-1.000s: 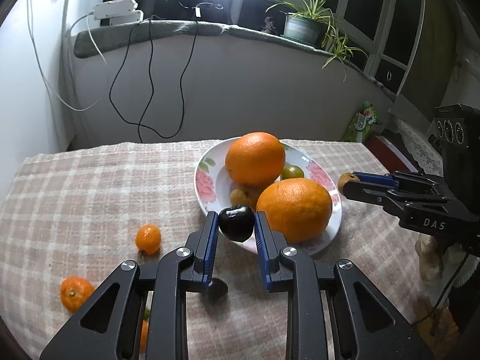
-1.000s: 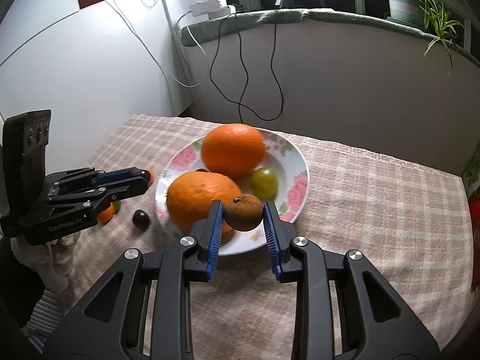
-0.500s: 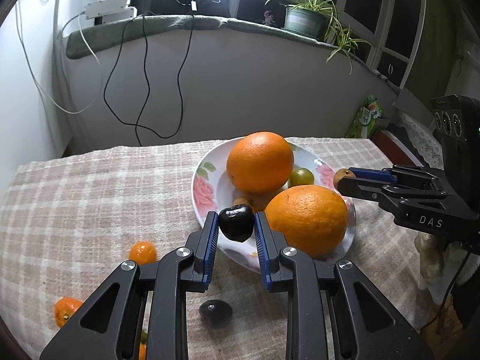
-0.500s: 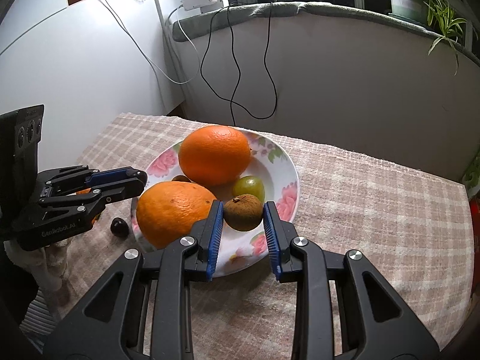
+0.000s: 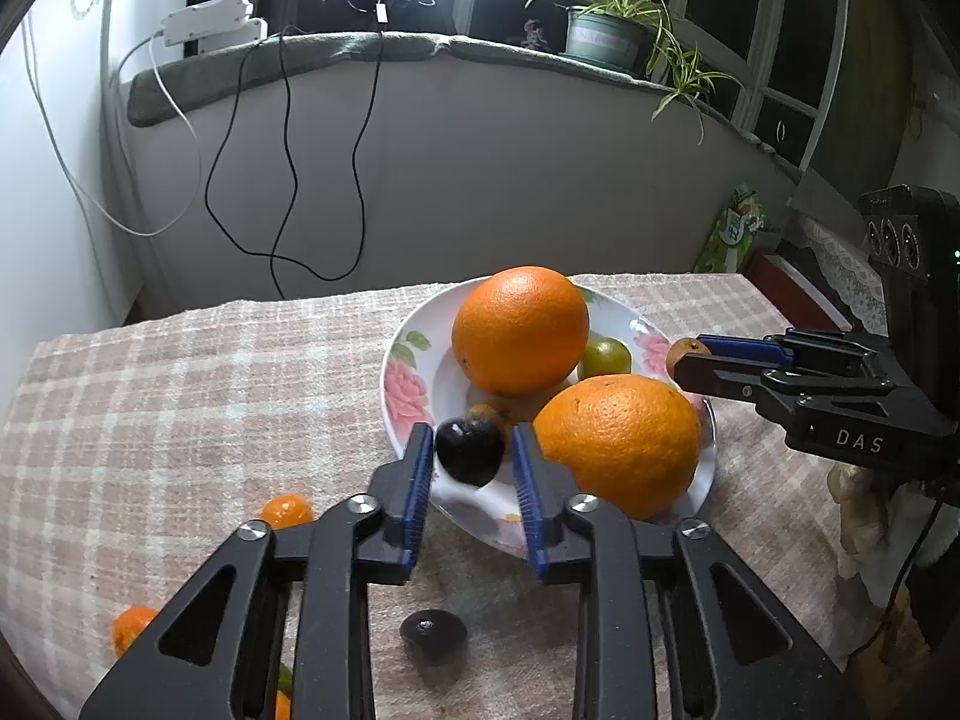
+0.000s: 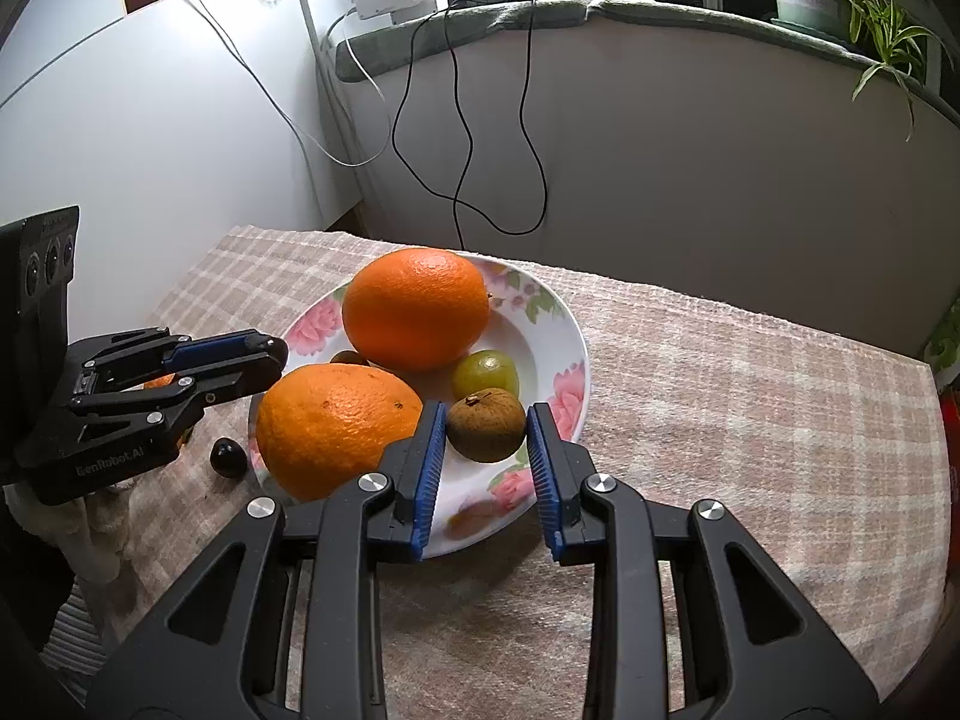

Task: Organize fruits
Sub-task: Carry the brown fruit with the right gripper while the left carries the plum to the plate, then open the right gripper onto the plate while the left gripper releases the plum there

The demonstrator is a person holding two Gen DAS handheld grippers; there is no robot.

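My left gripper hangs over the near rim of a white flowered plate. Its jaws are opening. A dark plum sits between the blue pads, with a gap showing at the right pad. My right gripper is shut on a small brown fruit above the plate. On the plate lie two big oranges, a green fruit and a small brown fruit partly hidden behind the plum. In the left wrist view the right gripper reaches in from the right.
On the checked cloth lie a second dark plum just below my left fingers and two small tangerines to the left. A grey wall with hanging cables runs behind the table. A person's hand holds the left gripper.
The left pads have drawn apart from the dark plum, which they gripped tightly before. The right gripper still clamps the brown fruit and has shifted slightly over the plate.
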